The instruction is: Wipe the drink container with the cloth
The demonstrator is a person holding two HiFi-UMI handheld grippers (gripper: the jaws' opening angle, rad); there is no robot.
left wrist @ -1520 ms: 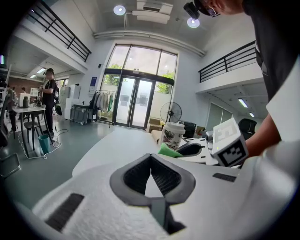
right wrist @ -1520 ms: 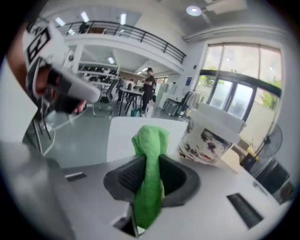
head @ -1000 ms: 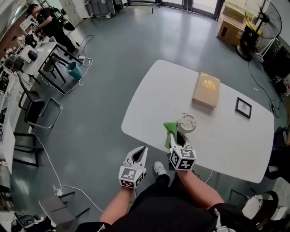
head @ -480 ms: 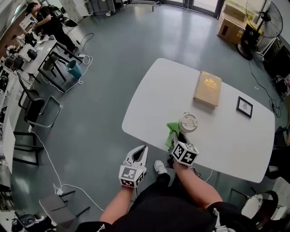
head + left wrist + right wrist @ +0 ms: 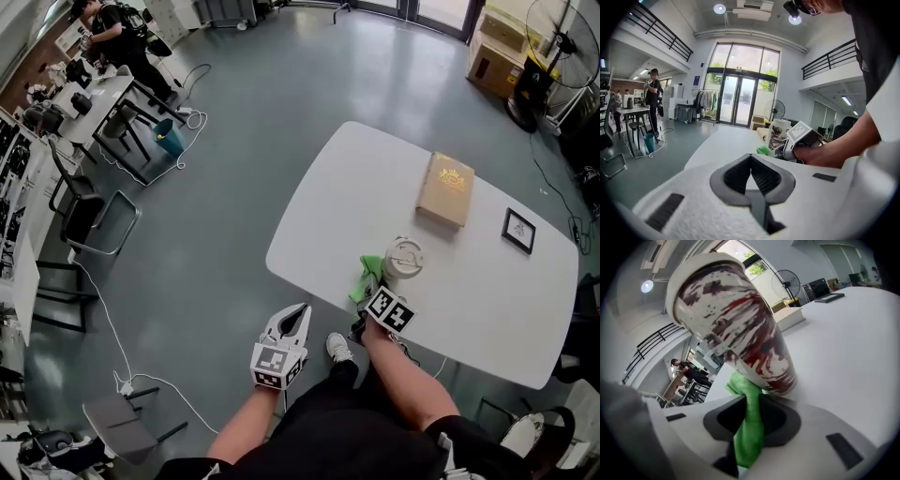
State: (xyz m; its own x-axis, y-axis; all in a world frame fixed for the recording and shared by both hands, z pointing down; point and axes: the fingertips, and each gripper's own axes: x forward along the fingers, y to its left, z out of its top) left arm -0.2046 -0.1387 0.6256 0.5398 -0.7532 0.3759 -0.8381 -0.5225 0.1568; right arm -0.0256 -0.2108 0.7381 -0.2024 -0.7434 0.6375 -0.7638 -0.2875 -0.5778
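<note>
Rolled slightly since a second ago, the right gripper (image 5: 378, 291) pinches a green cloth (image 5: 367, 277) against the near-left base of the upright cup (image 5: 405, 258), just beyond it on the bench (image 5: 356, 187). Off the near edge hangs the left gripper (image 5: 296, 317), closed and empty.

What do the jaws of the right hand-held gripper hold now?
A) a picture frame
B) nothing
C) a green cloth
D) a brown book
C: in the right gripper view, the right hand-held gripper is shut on the green cloth, next to the drink cup.
</note>
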